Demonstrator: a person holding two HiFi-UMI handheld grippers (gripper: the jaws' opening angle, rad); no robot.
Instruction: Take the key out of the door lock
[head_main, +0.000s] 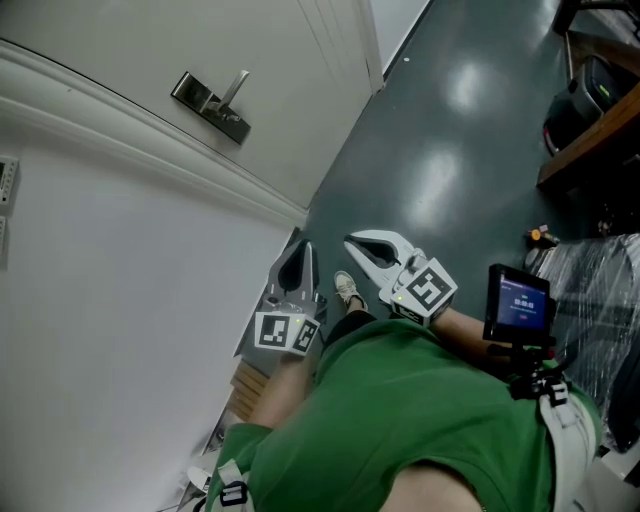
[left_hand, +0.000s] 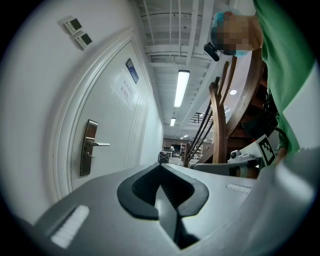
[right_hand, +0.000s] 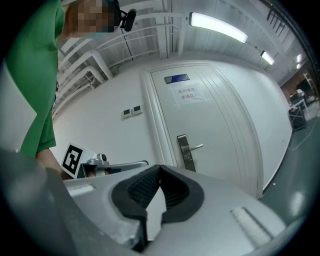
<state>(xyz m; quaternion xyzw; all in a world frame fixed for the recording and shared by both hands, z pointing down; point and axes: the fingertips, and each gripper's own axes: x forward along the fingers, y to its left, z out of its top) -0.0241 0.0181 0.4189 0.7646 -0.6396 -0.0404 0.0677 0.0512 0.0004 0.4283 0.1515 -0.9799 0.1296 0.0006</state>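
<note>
The white door (head_main: 290, 70) carries a metal lock plate with a lever handle (head_main: 212, 105); it also shows in the left gripper view (left_hand: 89, 146) and the right gripper view (right_hand: 186, 152). A small stub under the lever (left_hand: 92, 155) may be the key; it is too small to tell. My left gripper (head_main: 297, 262) and right gripper (head_main: 365, 245) hang side by side near my body, well short of the door. Both point level toward the door. Each has its dark pads closed together, the left gripper (left_hand: 161, 167) and the right gripper (right_hand: 160, 169), with nothing between them.
Wall switches (left_hand: 78, 31) sit left of the door frame. The dark floor (head_main: 440, 160) runs off to the right, where wooden furniture (head_main: 585, 150) and plastic-wrapped goods (head_main: 595, 290) stand. A small lit screen (head_main: 517, 302) rides by my right arm. Cardboard (head_main: 250, 385) lies by the wall.
</note>
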